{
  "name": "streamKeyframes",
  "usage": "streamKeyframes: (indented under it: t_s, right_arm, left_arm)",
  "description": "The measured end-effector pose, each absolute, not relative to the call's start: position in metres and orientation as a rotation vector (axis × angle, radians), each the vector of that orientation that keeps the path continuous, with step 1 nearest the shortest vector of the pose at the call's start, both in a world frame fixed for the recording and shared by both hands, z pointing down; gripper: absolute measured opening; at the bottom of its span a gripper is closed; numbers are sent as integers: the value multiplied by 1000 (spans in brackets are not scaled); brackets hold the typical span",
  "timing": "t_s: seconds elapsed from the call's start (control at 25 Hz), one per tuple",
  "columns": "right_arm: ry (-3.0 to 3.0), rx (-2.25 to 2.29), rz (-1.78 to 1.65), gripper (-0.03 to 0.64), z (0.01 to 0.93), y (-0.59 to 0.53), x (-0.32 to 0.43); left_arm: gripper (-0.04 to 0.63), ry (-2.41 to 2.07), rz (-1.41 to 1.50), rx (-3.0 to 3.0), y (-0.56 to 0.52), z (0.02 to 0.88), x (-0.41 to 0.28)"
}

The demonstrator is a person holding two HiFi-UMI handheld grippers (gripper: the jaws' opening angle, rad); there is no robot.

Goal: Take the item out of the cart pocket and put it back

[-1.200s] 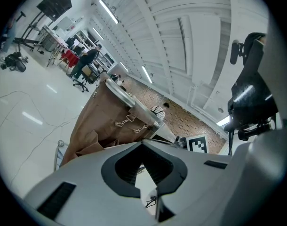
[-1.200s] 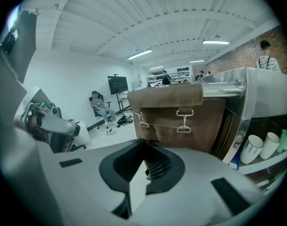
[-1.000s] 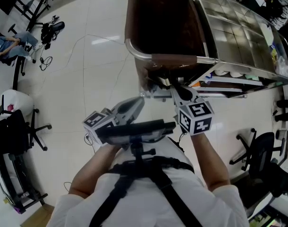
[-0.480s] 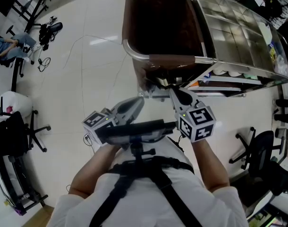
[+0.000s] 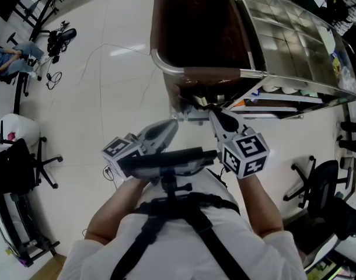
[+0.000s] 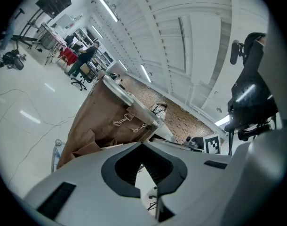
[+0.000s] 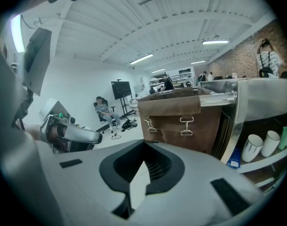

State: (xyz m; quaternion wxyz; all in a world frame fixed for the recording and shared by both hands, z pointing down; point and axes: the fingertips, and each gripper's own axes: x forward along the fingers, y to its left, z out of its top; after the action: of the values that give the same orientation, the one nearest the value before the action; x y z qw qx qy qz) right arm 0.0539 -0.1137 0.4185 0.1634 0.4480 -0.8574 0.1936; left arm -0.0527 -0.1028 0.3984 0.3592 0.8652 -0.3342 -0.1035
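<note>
- at your far left a black chair stands on the white floor, well apart from the cart.
- your left gripper points level towards the cart's near end; its marker cube sits just ahead of your hand.
- in the left gripper view its fingers are pressed together at the tips with nothing between them.
- your right gripper lies just beside the left one, tilted a little downwards, its tip near the underside of the cart's near end.
- its marker cube faces up at you.
- in the right gripper view these fingers are also pressed together and hold nothing.
- the brown pocket hangs from the steel rail at the cart's near end, fastened by metal clips.
- it is ahead of both grippers; neither touches it.
- the item itself cannot be made out in any view, so you cannot tell where it lies.
- the cart runs off to the right with a steel top.
- white cups stand mouth-down on a shelf under it.
- another black chair stands to the right of the cart.
</note>
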Motion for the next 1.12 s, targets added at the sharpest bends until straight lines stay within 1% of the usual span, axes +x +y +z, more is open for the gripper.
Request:
streamKeyframes:
  t_s: [0.6, 1.12]
  right_arm:
    - [-2477, 1253, 504, -2, 396, -94, 49]
    - [-2476, 1238, 500, -2, 397, -91, 46]
  left_arm:
    - [-8, -859, -268, 2242, -101, 394, -55]
    - [-8, -847, -264, 2245, -97, 394, -55]
